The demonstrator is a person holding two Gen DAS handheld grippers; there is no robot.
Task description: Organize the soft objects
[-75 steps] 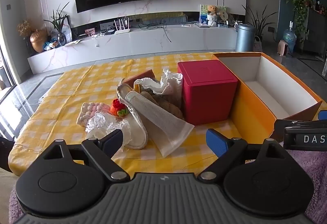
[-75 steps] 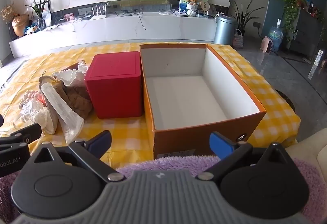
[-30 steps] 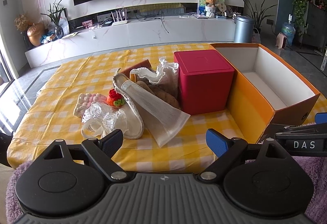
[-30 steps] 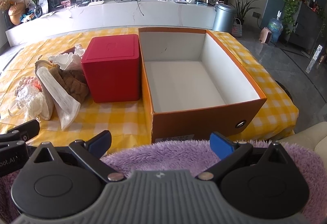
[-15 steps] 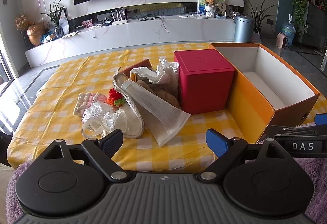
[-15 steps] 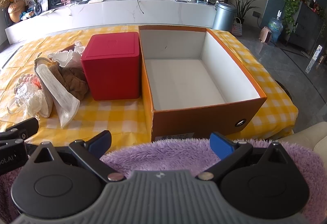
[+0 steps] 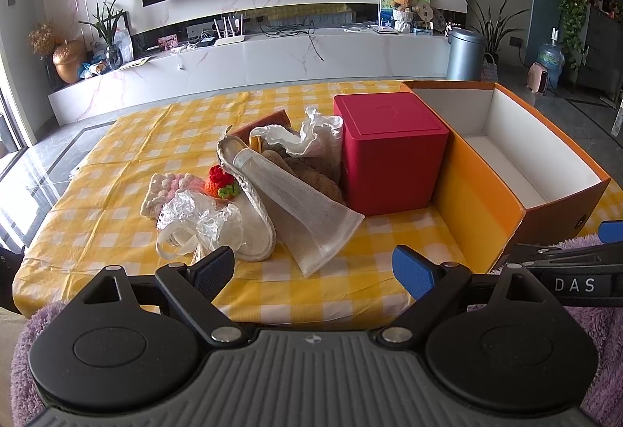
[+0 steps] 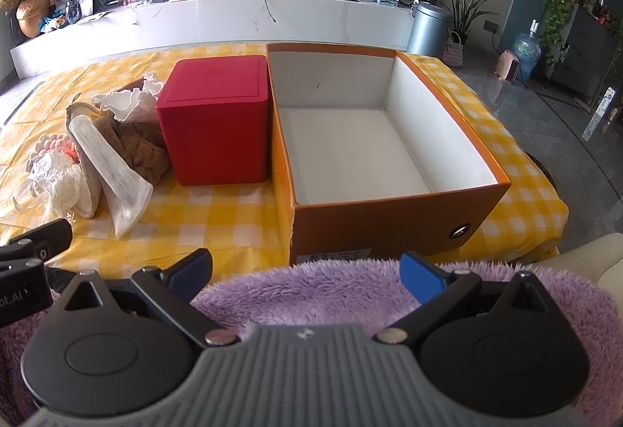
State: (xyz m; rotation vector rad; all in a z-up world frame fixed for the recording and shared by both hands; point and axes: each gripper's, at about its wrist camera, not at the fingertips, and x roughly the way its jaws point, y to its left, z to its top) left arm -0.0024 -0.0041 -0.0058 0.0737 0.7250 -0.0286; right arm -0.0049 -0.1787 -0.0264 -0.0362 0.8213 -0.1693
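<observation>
- Pulled back slightly since earlier; soft pile [image 7: 249,193] at frame centre-left untouched.
- Left gripper [image 7: 313,271] wide open, empty.
- Right gripper [image 8: 307,273] wide open, empty; orange box [image 8: 389,216] unfilled, sorting not yet begun.

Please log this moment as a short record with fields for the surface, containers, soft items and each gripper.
surface: table with yellow checked cloth
containers: orange box, open, nothing inside; red box, lid on, beside it
soft items: mesh bag, brown plush, pink crochet piece, crumpled plastic, heaped left of the red box
left gripper: open, holding nothing
right gripper: open, over purple fleece
</observation>
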